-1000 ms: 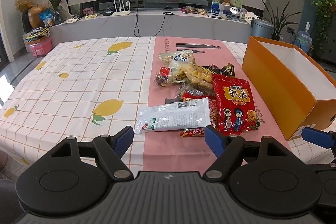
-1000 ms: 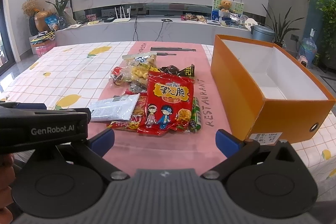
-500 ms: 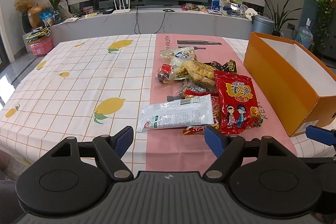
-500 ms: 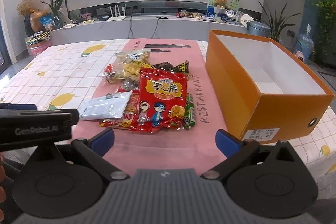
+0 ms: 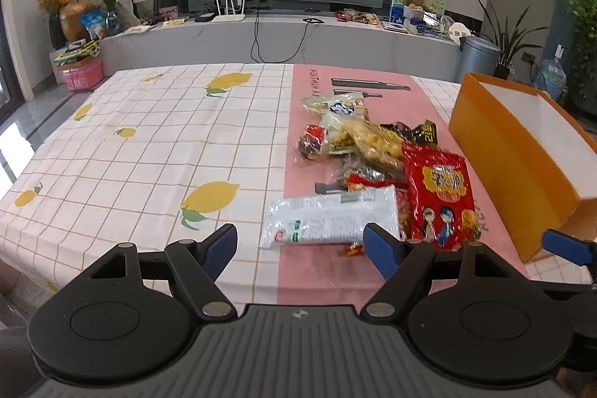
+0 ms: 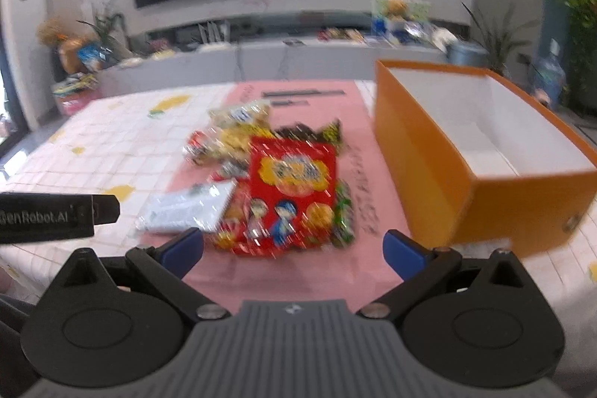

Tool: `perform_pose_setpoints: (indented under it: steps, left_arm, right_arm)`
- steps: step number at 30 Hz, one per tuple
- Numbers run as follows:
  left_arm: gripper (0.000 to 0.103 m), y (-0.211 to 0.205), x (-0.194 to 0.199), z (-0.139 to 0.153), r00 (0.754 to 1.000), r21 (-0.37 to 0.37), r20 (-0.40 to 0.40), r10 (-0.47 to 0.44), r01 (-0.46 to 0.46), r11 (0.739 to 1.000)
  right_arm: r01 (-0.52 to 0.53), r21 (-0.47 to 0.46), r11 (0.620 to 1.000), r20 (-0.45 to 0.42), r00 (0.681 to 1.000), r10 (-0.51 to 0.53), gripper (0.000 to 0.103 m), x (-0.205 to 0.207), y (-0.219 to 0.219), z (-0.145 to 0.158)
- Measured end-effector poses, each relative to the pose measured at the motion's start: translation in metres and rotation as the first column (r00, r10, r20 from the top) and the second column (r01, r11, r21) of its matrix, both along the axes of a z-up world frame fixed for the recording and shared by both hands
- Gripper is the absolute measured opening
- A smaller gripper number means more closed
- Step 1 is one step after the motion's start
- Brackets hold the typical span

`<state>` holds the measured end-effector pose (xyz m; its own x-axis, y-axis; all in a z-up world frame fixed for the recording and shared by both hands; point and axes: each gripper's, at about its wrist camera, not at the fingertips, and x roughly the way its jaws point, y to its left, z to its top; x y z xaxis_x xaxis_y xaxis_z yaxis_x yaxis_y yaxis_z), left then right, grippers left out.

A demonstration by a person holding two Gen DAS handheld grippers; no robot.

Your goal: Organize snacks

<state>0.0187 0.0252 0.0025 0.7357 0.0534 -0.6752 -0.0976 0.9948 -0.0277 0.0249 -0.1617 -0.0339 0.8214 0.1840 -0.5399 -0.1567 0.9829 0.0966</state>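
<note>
Both grippers — left gripper and right gripper — are spread wide, empty, facing the snack pile beside the empty orange box — ready for loading.

Clothed table, snack pile, orange box

Right gripper, fingers apart, faces blurred snack pile beside orange box.

The right wrist view is motion-blurred — print on the red snack packet is unreadable. The orange box runs off the left wrist view's right edge. Packets under the white pouch lie mostly hidden — unidentifiable.
</note>
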Motion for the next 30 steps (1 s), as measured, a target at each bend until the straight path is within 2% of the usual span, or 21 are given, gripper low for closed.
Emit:
perform_pose_setpoints:
  steps: [6,10,13,17,20,23,30]
  left_arm:
    - [0.090,0.010,0.018,0.007,1.000,-0.009,-0.004,-0.021,0.021,1.000]
    - [0.090,0.013,0.037,0.002,0.998,-0.040,-0.040,-0.053,0.051,0.998]
    - [0.090,0.016,0.048,-0.006,0.995,-0.076,-0.065,-0.070,0.065,0.995]
    - [0.090,0.023,0.058,-0.020,0.993,-0.087,-0.072,-0.088,0.082,0.993]
    - [0.090,0.028,0.063,-0.028,0.990,-0.109,-0.089,-0.106,0.096,0.989]
    - [0.090,0.029,0.061,-0.031,0.991,-0.076,-0.063,-0.119,0.114,0.991]
    - [0.090,0.028,0.057,-0.031,0.989,-0.033,-0.037,-0.145,0.144,0.989]
  right_arm:
    - [-0.003,0.076,0.997,-0.072,0.997,0.009,0.100,0.039,-0.002,-0.006]
    - [0.027,0.075,0.997,-0.114,0.993,-0.018,0.100,0.066,0.000,-0.013]
    - [0.011,0.057,0.998,-0.156,0.988,-0.002,0.100,0.085,0.004,-0.022]
    - [0.027,0.050,0.998,-0.201,0.979,-0.017,0.100,0.108,0.008,-0.039]
    - [0.026,0.015,1.000,-0.192,0.981,-0.023,0.100,0.118,0.013,-0.046]
    - [0.014,-0.028,1.000,-0.171,0.985,-0.019,0.100,0.123,0.019,-0.050]
    - [0.036,-0.040,0.999,-0.121,0.992,-0.041,0.100,0.120,0.018,-0.048]
